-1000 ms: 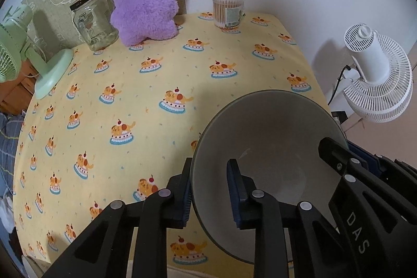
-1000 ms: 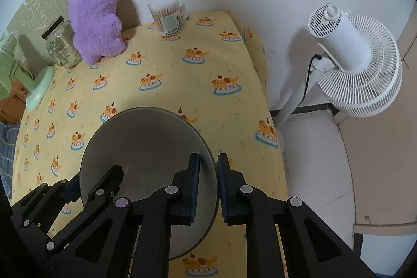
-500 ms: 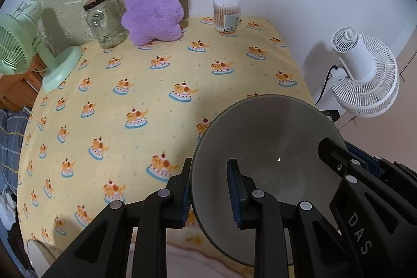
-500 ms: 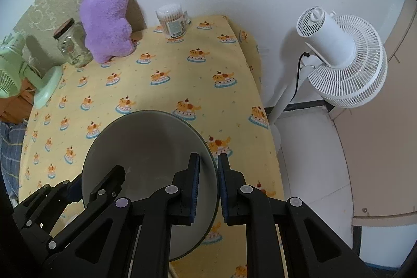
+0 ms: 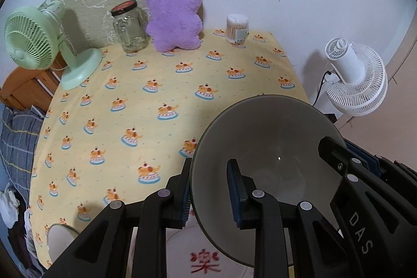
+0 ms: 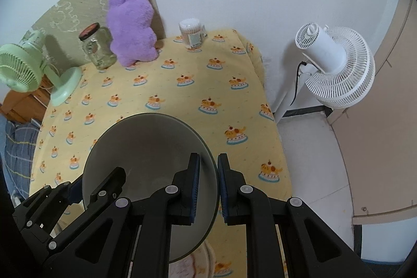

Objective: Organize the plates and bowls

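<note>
Above the near edge of the table (image 5: 161, 85), a grey bowl (image 5: 271, 137) hangs in the air between two grippers — the left gripper (image 5: 208, 189) is clamped on its left rim, one pad outside the wall and one inside, and the right gripper (image 6: 208, 181) pinches the opposite rim the same way. The bowl is empty. Directly beneath it lies a pale plate (image 5: 208, 259) with a red character on it, and the rim of another light dish (image 5: 58, 233) shows at the near left corner. The main risk, as I judge it, is the two-handed hold itself: if the hands drift apart or tilt unevenly, a thin glazed rim could slide out from between the pads and the bowl would drop onto the plate below. At the far edge stand a lidded glass jar (image 5: 129, 30) — apparently empty — and a clear tub of cotton swabs (image 5: 236, 28), well clear of the bowl.
</note>
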Demonstrator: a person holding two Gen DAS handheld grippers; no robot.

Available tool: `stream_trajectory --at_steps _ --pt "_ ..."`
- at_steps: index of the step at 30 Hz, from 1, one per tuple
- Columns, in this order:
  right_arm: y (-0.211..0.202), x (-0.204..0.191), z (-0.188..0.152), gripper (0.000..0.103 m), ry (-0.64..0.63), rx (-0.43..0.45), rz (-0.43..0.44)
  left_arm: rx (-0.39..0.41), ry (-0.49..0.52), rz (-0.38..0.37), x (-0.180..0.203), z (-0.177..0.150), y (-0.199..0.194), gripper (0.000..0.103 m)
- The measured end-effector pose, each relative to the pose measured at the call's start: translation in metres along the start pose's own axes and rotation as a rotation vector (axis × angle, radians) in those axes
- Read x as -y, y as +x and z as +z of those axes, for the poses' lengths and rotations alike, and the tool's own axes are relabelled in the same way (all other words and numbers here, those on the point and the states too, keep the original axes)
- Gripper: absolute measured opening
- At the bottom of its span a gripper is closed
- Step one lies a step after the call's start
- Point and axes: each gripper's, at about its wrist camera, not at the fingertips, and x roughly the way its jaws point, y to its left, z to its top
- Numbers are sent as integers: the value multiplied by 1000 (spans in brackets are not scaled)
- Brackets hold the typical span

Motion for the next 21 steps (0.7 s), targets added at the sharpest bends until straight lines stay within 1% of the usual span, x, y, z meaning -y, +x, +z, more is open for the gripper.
stream_trajectory --at_steps 9,14,21 --pt "-34 -40 -26 17 22 25 -15 26 25 -16 -40 -21 -33 23" --pt "-51 -66 -38 17 13 37 -24 32 18 -33 -68 -32 -49 23" --pt "-68 -106 -56 17 8 53 -23 50 14 -33 -106 -50 -66 23"
